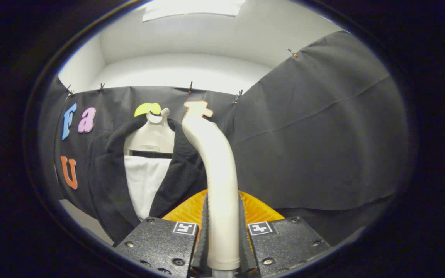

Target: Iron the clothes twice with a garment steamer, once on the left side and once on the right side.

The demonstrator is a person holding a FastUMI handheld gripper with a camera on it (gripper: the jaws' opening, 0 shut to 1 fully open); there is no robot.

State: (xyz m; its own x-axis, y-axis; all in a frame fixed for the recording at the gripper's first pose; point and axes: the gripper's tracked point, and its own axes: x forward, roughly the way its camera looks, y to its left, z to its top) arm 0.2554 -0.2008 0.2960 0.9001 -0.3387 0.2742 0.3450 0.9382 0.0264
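The gripper (223,231) is clamped on the garment steamer (218,181) handle, its head rising beside the dark jacket (108,185) on its hanger (151,137). The pass on the jacket's right-hand panel seems in hand; next, the head likely needs drawing along the fabric.

No readable text, labels or numbers
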